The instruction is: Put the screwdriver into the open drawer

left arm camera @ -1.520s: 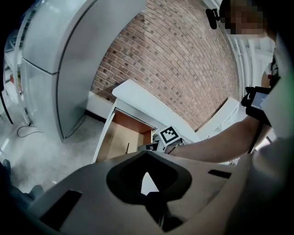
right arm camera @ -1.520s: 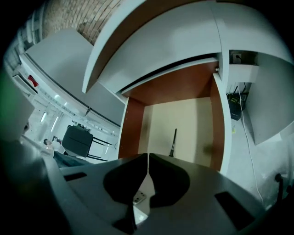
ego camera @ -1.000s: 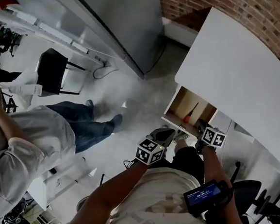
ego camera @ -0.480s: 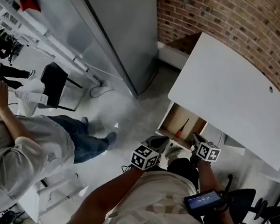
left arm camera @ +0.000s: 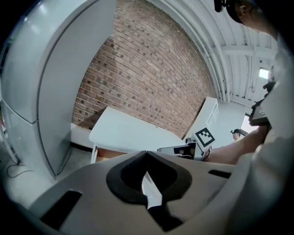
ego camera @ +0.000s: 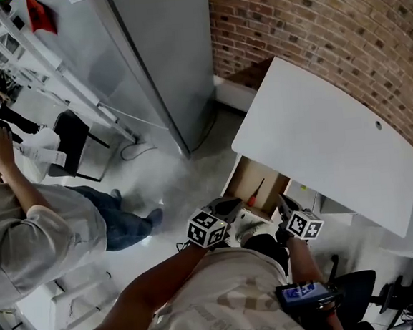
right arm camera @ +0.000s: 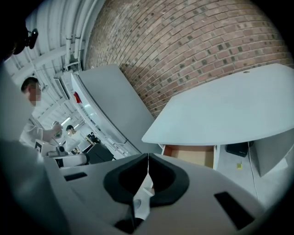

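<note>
Head view, right gripper (ego camera: 283,204) angled down, closed

The right gripper (right arm camera: 148,157), jaws together, faces the open drawer (right arm camera: 190,155).

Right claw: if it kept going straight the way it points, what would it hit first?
Probably the open drawer under the white desk; the right claw points roughly toward it, though depth is unclear.

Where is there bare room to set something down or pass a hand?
The white desk top is bare up to the brick wall. The open drawer has free wood beside the screwdriver. The floor between the grey cabinet and the desk is open. Crowded: left, around the bystander and black chair.
</note>
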Demonstrator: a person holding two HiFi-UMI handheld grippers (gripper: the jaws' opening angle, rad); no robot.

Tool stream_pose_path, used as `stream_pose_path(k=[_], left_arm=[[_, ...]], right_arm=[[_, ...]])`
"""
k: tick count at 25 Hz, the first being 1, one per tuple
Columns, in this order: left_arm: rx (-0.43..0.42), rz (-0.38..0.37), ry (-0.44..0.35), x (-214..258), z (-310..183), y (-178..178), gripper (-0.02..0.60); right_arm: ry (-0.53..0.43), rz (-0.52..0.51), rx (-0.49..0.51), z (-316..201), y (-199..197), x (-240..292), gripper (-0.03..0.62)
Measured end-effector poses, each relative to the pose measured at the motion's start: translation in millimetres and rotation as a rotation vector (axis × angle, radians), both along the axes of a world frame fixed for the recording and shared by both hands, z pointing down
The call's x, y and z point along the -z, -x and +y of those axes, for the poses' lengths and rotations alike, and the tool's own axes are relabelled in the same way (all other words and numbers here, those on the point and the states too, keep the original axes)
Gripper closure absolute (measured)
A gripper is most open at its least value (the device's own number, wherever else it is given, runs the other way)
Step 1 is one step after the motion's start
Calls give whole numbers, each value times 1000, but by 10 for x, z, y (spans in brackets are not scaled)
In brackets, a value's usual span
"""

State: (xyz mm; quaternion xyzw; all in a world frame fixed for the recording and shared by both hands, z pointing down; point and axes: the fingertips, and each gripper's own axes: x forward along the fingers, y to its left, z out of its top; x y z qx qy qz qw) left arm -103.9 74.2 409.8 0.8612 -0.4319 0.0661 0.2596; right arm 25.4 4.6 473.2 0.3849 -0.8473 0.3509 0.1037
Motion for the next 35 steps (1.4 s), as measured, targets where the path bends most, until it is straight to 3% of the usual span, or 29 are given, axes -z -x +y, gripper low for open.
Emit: stream_pose_path(k=[10, 22, 35], left_arm=[[-42, 4, -61, 216, -85, -38, 561], [-81, 15, -120, 650, -254, 72, 561], [-119, 18, -128, 689, -361, -102, 561]], right_arm=[[-109, -49, 17, 62, -50, 484, 569], [-241, -14, 77, 64, 180, 1111, 571], [-257, 17, 72, 119, 102, 1226, 571]])
